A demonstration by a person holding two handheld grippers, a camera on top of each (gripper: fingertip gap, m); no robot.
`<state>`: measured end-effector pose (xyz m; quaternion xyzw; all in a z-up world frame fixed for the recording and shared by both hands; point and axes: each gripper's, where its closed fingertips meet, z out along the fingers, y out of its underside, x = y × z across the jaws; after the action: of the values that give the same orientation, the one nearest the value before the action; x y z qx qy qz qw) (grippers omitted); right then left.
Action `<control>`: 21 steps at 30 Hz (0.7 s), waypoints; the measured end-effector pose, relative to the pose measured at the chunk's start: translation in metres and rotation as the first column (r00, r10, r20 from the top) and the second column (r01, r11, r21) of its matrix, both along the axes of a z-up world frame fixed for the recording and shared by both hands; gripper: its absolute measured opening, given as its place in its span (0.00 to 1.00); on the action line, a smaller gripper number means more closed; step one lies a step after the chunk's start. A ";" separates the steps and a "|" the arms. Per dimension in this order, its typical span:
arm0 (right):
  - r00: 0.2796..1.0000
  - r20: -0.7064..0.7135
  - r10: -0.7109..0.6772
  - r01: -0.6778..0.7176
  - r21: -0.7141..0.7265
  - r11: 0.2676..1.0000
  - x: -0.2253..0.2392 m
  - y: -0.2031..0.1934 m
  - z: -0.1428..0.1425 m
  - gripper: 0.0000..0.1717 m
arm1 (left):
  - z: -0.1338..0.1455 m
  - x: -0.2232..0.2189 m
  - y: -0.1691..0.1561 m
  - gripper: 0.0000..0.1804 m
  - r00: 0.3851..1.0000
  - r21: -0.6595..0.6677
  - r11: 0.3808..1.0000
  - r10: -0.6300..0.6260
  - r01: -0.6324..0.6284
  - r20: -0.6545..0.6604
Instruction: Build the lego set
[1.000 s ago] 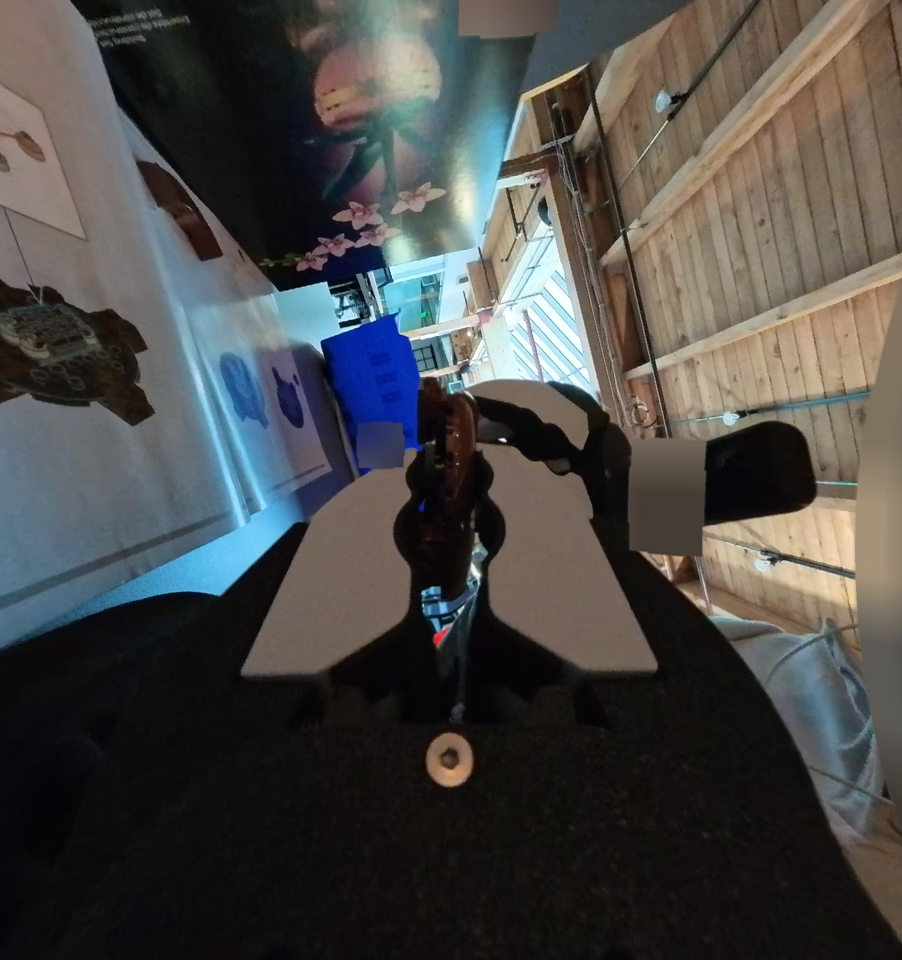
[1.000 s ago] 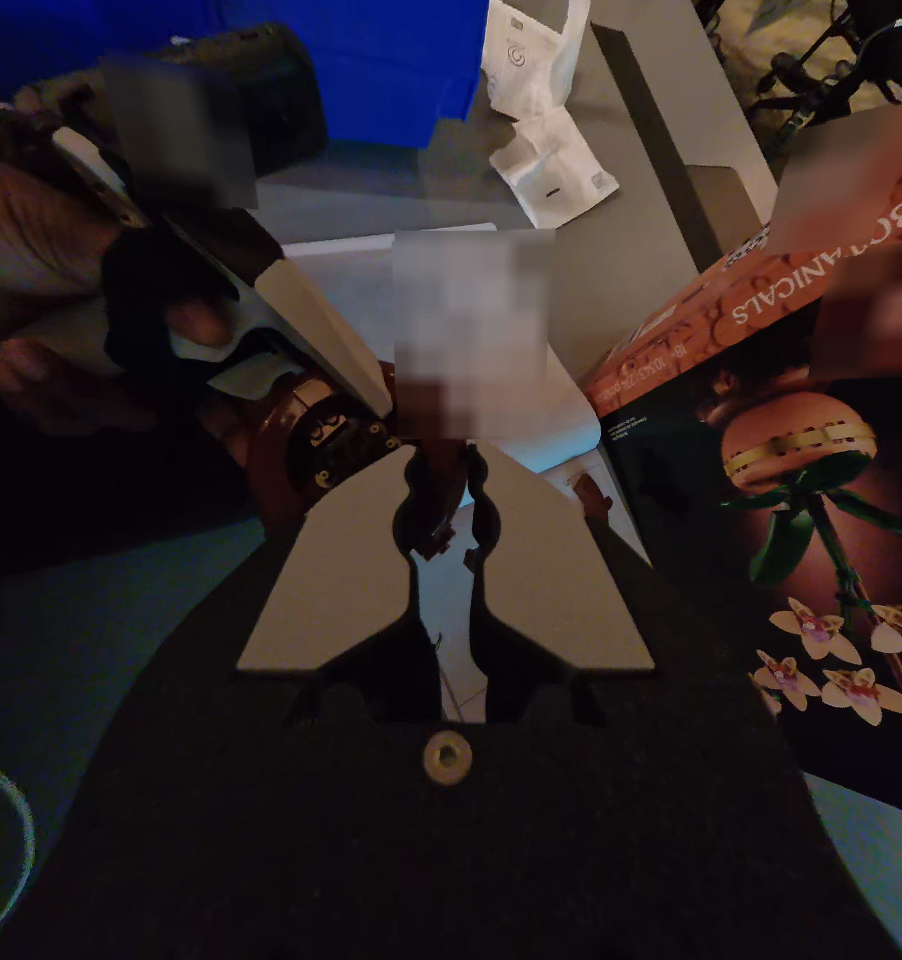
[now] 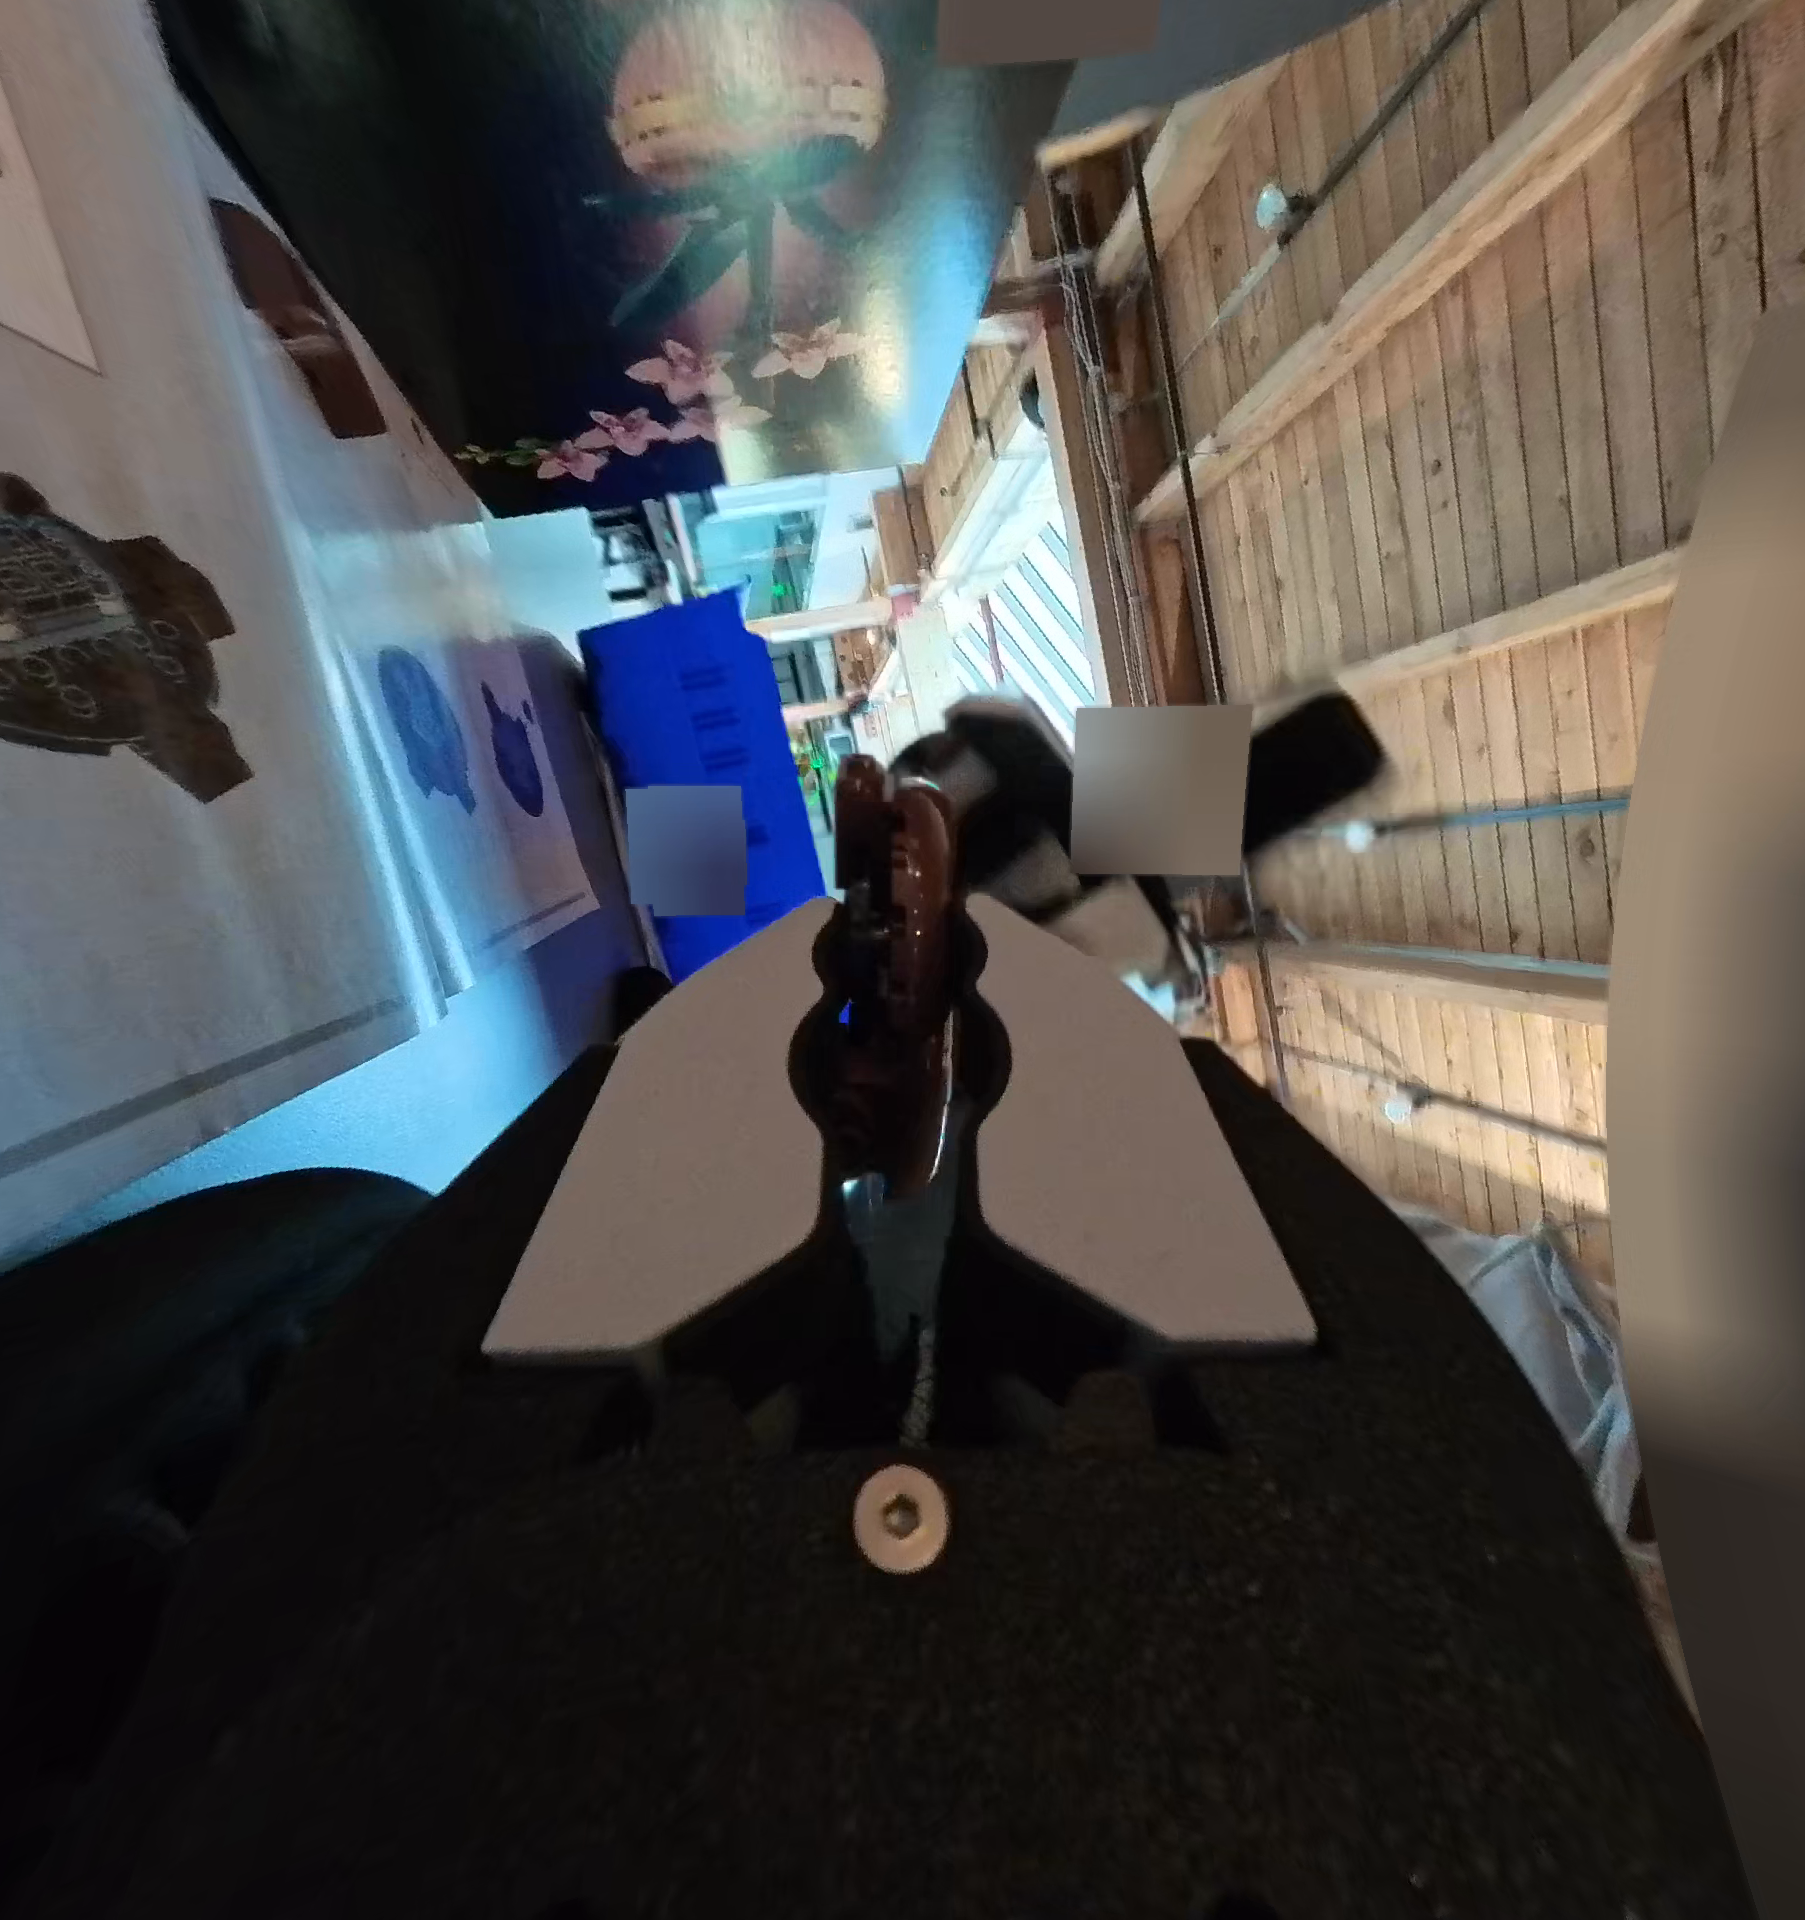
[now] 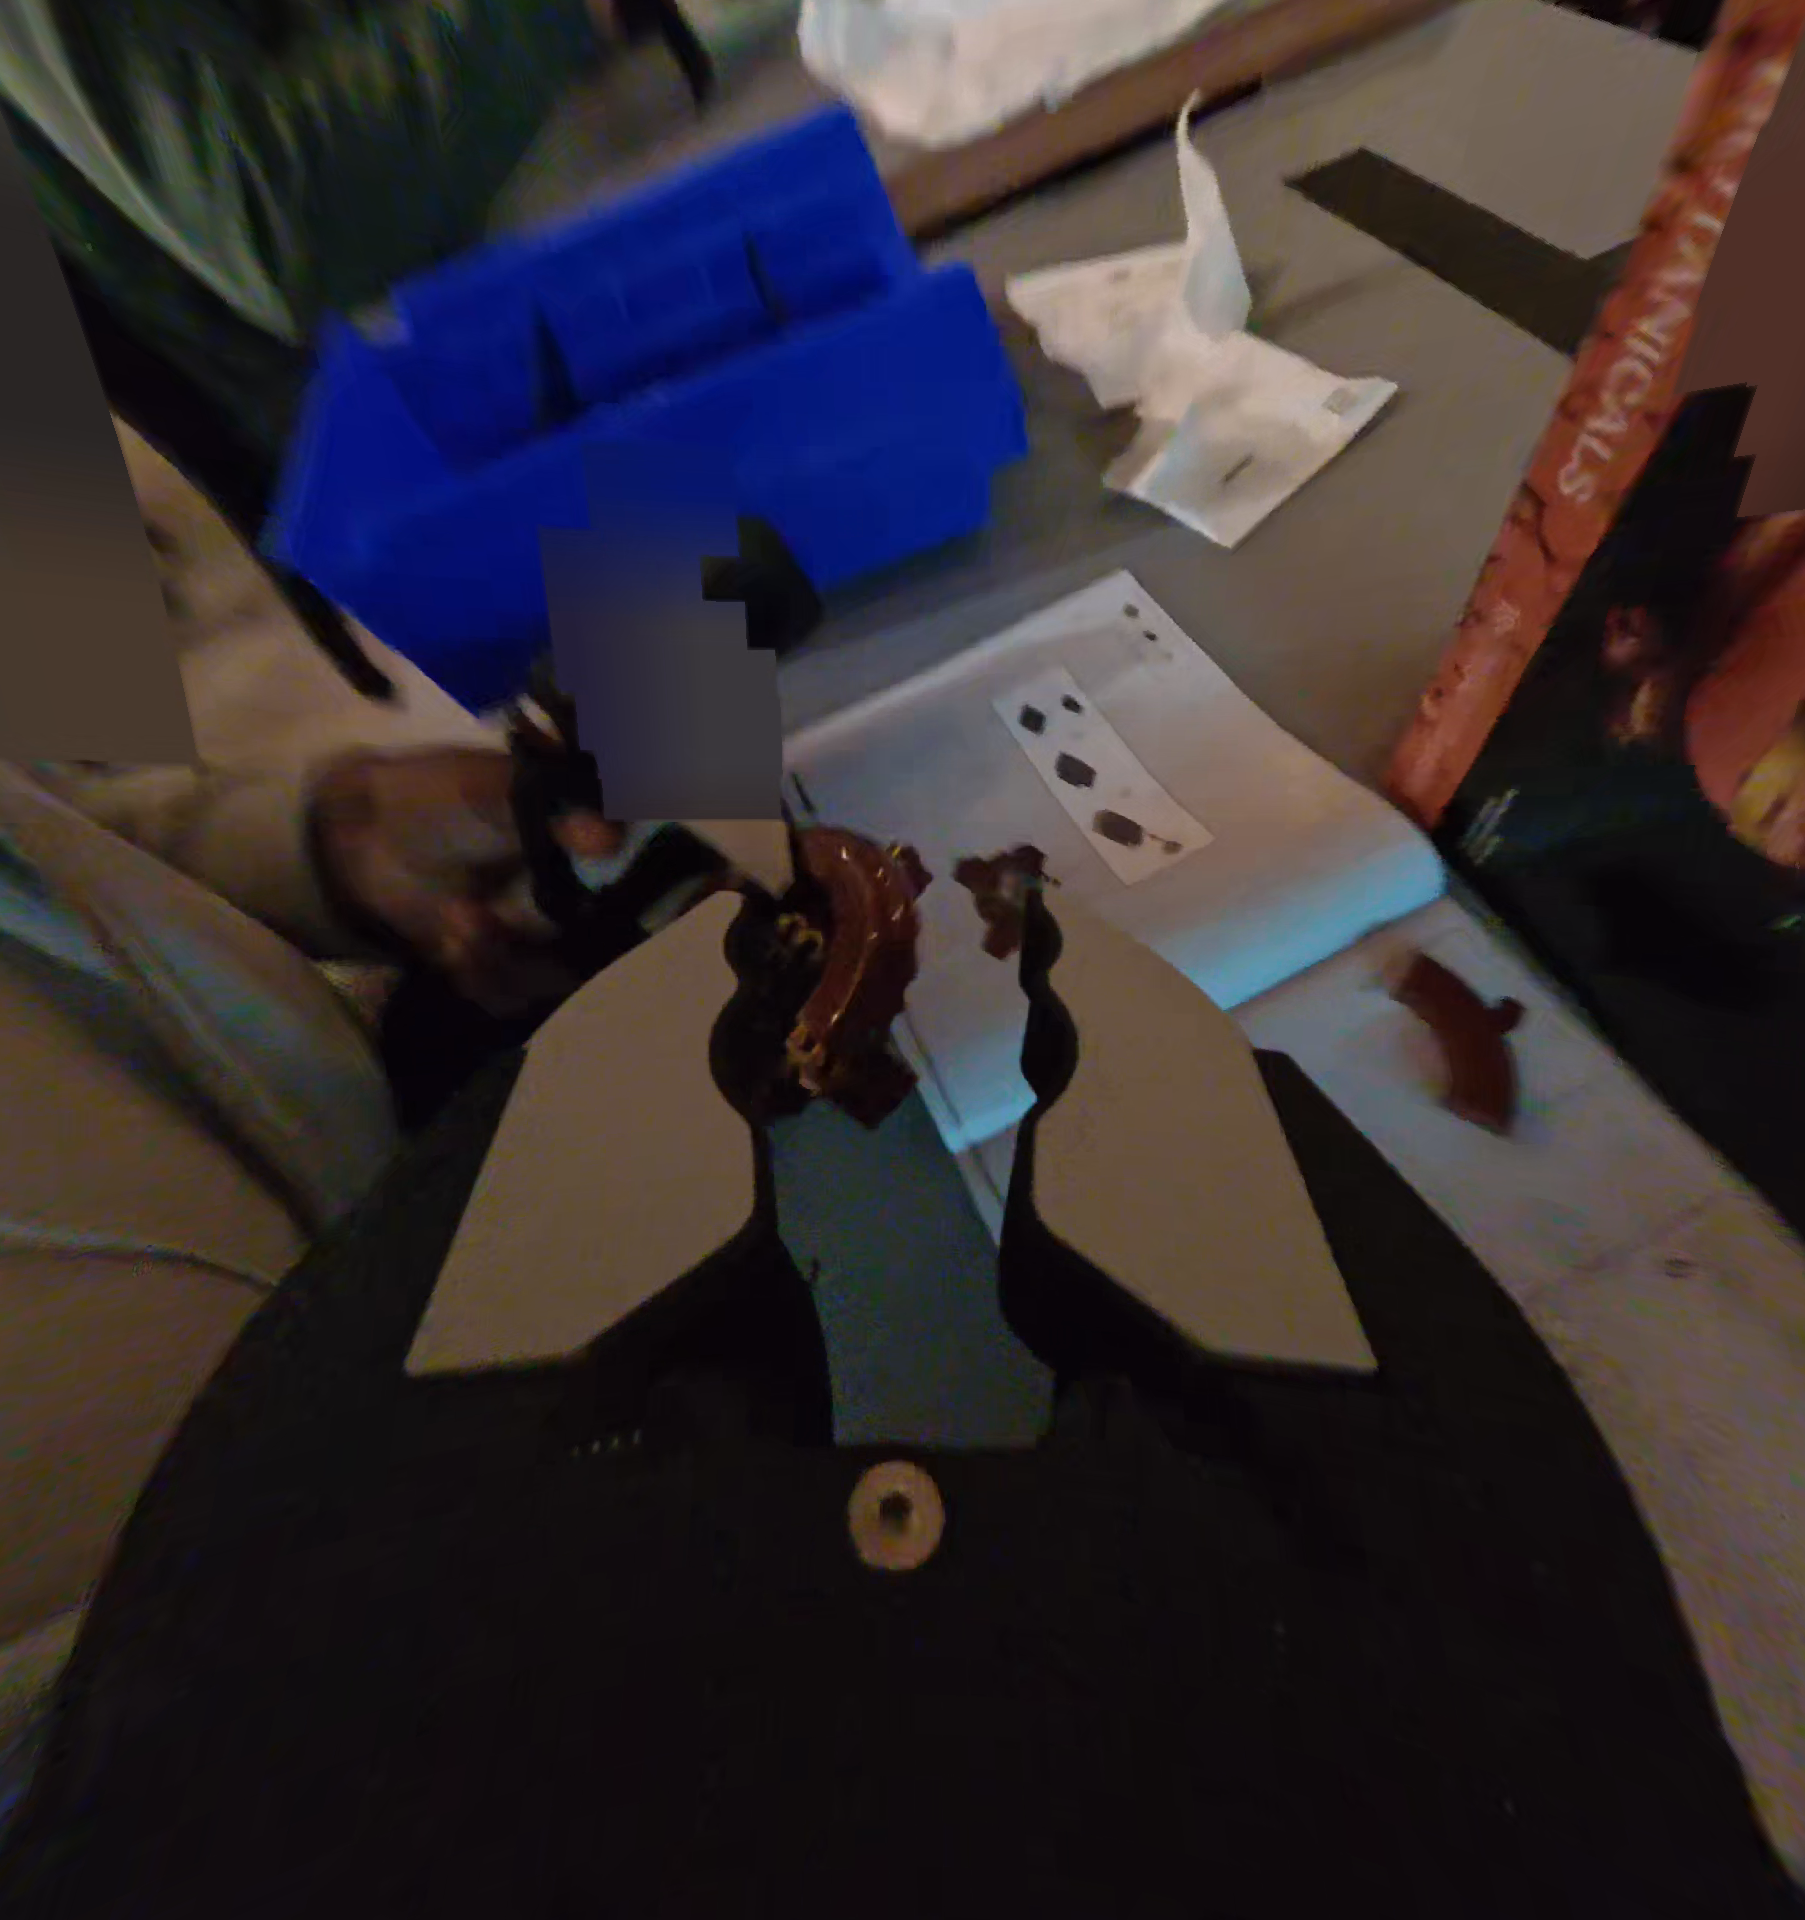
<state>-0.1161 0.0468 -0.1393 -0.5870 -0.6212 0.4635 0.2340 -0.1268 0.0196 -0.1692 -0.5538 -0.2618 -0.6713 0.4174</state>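
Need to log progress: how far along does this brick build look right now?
Done: several brown pieces already form one curved brown brick assembly. In hand: the left tool clamps that assembly, while the right tool stands open beside it. Left: a loose curved brown piece lies unattached on the table by the open instruction booklet, so it is likely only partway.

A ceiling of pale wooden planks and beams (image 3: 1449,540) fills the left wrist view from one to four o'clock, strung with thin black cables and small round white lamps (image 3: 1357,833). Bright slatted windows (image 3: 1033,634) glow near centre. In the right wrist view, a grey tabletop (image 4: 1324,582) spreads toward one o'clock under dim, bluish light.
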 end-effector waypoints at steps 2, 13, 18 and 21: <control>0.999 -0.039 -0.003 -0.007 -0.254 0.967 0.002 0.009 0.004 0.28 | 0.006 0.007 -0.003 0.09 0.999 0.050 0.998 -0.035 0.036 -0.030; 0.968 -0.061 0.244 -0.228 -0.627 0.745 0.006 -0.036 -0.008 0.14 | 0.019 0.024 -0.013 0.09 0.976 0.183 0.977 -0.069 0.108 -0.207; 0.956 -0.104 0.276 -0.277 -0.638 0.719 0.009 -0.041 -0.002 0.12 | 0.022 0.027 -0.019 0.09 0.941 0.238 0.960 -0.063 0.148 -0.333; 0.957 -0.130 0.259 -0.286 -0.580 0.763 0.008 -0.042 -0.004 0.11 | 0.022 0.026 -0.020 0.09 0.892 0.251 0.953 -0.042 0.172 -0.450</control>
<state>-0.1077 0.0052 -0.1429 -0.5241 -0.5186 0.6753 -0.0177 -0.1006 -0.0003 -0.1468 -0.6389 -0.0303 -0.5815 0.5028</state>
